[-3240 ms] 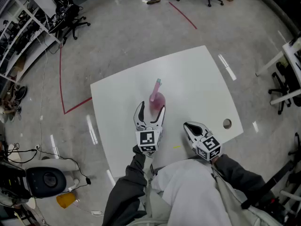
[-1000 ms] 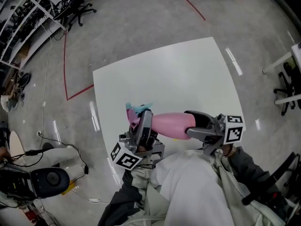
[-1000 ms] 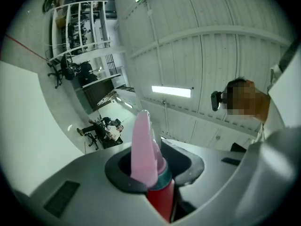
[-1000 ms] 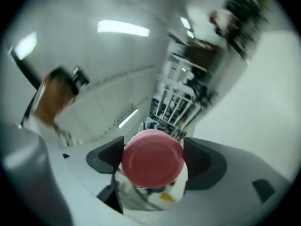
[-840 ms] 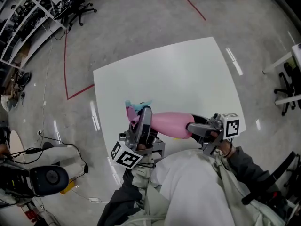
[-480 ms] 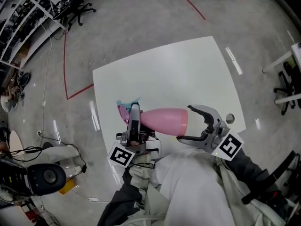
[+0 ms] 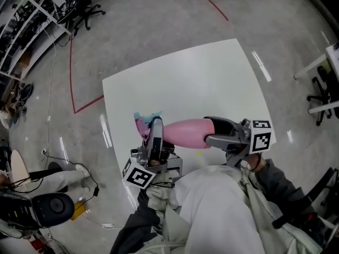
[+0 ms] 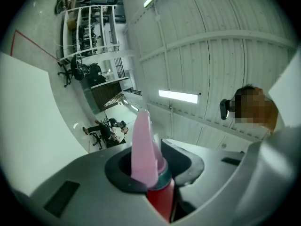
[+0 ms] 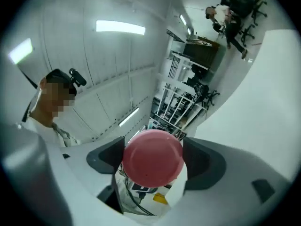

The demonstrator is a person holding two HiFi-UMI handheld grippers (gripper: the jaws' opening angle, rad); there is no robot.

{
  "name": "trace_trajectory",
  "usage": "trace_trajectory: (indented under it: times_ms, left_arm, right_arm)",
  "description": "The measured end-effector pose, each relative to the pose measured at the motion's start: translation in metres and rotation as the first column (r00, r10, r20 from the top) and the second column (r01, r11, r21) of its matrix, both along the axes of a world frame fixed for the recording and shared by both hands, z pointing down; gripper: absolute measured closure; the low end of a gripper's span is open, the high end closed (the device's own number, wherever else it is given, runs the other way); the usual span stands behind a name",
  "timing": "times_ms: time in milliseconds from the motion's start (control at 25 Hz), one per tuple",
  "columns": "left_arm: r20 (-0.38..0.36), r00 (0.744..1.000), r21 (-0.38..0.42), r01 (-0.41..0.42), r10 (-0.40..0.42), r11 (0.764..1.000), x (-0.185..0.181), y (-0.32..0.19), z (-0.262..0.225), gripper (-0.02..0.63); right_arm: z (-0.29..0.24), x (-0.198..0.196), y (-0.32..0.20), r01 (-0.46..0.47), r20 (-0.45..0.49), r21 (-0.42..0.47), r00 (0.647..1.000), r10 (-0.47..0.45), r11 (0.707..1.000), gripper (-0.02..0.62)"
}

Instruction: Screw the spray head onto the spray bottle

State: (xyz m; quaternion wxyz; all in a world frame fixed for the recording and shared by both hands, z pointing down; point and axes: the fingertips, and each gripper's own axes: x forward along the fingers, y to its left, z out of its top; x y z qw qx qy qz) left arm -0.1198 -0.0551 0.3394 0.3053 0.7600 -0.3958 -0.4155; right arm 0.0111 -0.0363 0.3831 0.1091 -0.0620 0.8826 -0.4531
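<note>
lying level in the air over the white table (image 7: pixel 212 73), the pink bottle (image 7: pixel 183 131) is carried between two grippers. its spray head (image 7: pixel 145 121) points toward the left of the head view and its base (image 9: pixel 153 157) toward the right. the left gripper (image 7: pixel 155 130) comes up from below and is clamped on the head end. in the left gripper view its jaws are closed on the dark collar (image 8: pixel 165 174) at the neck, and the pink trigger part stands up beyond them. the right gripper (image 7: pixel 207 130) reaches in from the right, its marker cube (image 7: pixel 261 135) facing up, and its jaws sit on either side of the base. in the right gripper view the round pink bottom fills the gap between the two dark pads (image 9: pixel 104 160), which seem to press on its sides. the bottle does not touch the table. the spray head sits on the neck; whether it is screwed tight cannot be told. grey floor (image 7: pixel 159 30) with a red line (image 7: pixel 71 73) lies beyond the table.
</note>
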Motion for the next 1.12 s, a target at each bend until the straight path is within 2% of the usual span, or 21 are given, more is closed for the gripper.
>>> trace_trajectory:
  times_ms: [80,160,200,240,280,360,400,440,480,520,640,680,720,760,800,880,920,960,1000,1040,1120]
  left_arm:
    - [-0.014,1.000,-0.013,0.014,-0.014,1.000,0.000,-0.005,0.003,0.500]
    - [-0.099,0.994,-0.052,0.044,-0.049,0.998,-0.010,-0.010,0.009,0.501]
    - [-0.150,0.986,-0.083,0.060,-0.072,0.995,-0.018,-0.011,0.014,0.500]
    - [-0.193,0.977,-0.114,0.070,-0.091,0.991,-0.025,-0.010,0.018,0.500]
    - [-0.222,0.970,-0.139,0.072,-0.102,0.988,-0.031,-0.009,0.022,0.501]
    - [-0.247,0.964,-0.166,0.054,-0.095,0.985,-0.032,-0.007,0.025,0.500]
    - [-0.252,0.965,-0.172,0.037,-0.080,0.985,-0.028,-0.007,0.025,0.500]
    - [-0.253,0.965,-0.176,0.018,-0.063,0.984,-0.023,-0.007,0.025,0.501]
    - [-0.254,0.966,-0.180,0.002,-0.048,0.984,-0.017,-0.007,0.026,0.500]
    - [-0.255,0.966,-0.184,-0.011,-0.037,0.983,-0.013,-0.007,0.027,0.500]
    - [-0.274,0.962,-0.193,-0.046,-0.009,0.980,-0.007,-0.006,0.029,0.500]
    - [-0.284,0.959,-0.197,-0.048,-0.010,0.979,-0.007,-0.005,0.030,0.500]
    - [-0.292,0.956,-0.197,-0.042,-0.018,0.979,-0.007,-0.005,0.030,0.500]
    - [-0.294,0.955,-0.189,-0.030,-0.028,0.982,-0.008,-0.004,0.029,0.500]
    - [-0.287,0.957,-0.171,-0.015,-0.035,0.985,-0.008,-0.004,0.026,0.500]
    - [-0.228,0.973,-0.118,0.013,-0.040,0.993,-0.007,-0.001,0.016,0.500]
    - [-0.179,0.983,-0.091,0.023,-0.040,0.996,-0.005,0.000,0.012,0.500]
    - [-0.130,0.991,-0.069,0.028,-0.037,0.997,-0.003,0.002,0.009,0.500]
    - [-0.096,0.995,-0.056,0.030,-0.036,0.998,-0.002,0.003,0.007,0.500]
    - [-0.085,0.996,-0.052,0.033,-0.038,0.998,-0.002,0.004,0.006,0.500]
    - [-0.121,0.991,-0.072,0.049,-0.058,0.996,-0.007,0.002,0.007,0.502]
  right_arm:
    - [0.002,0.001,-0.002,-0.011,0.022,-0.005,1.000,0.011,1.000,0.213]
    - [-0.014,0.006,-0.004,-0.080,0.052,0.126,0.996,0.074,0.989,0.213]
    - [-0.025,0.009,-0.002,-0.124,0.057,0.240,0.992,0.114,0.963,0.213]
    - [-0.034,0.011,0.002,-0.154,0.038,0.374,0.988,0.151,0.915,0.213]
    - [-0.040,0.011,0.010,-0.151,-0.006,0.508,0.984,0.179,0.848,0.212]
    - [-0.039,0.004,0.027,-0.049,-0.139,0.716,0.967,0.212,0.697,0.212]
    - [-0.033,0.000,0.033,0.017,-0.207,0.774,0.952,0.227,0.633,0.212]
    - [-0.026,-0.002,0.038,0.074,-0.262,0.806,0.934,0.242,0.588,0.212]
    - [-0.020,-0.002,0.041,0.112,-0.297,0.820,0.922,0.250,0.561,0.212]
    - [-0.017,-0.002,0.044,0.131,-0.312,0.823,0.918,0.246,0.553,0.212]
    - [-0.020,-0.003,0.051,0.135,-0.291,0.802,0.939,0.183,0.582,0.213]
    - [-0.022,-0.004,0.051,0.125,-0.278,0.784,0.947,0.163,0.609,0.213]
    - [-0.023,-0.005,0.049,0.105,-0.260,0.751,0.954,0.146,0.652,0.213]
    - [-0.024,-0.004,0.045,0.072,-0.231,0.695,0.965,0.127,0.715,0.213]
    - [-0.024,-0.001,0.038,0.030,-0.186,0.604,0.977,0.105,0.796,0.213]
    - [-0.017,0.006,0.020,-0.031,-0.066,0.299,0.996,0.053,0.954,0.213]
    - [-0.010,0.008,0.014,-0.023,-0.009,0.122,1.000,0.025,0.992,0.213]
    - [-0.003,0.008,0.012,0.001,0.035,-0.013,0.999,0.000,1.000,0.213]
    - [0.001,0.007,0.013,0.025,0.063,-0.085,0.998,-0.020,0.996,0.213]
    - [0.002,0.006,0.016,0.037,0.071,-0.094,0.997,-0.030,0.995,0.213]
    - [-0.006,0.004,0.019,0.014,0.043,0.016,0.999,-0.015,1.000,0.213]
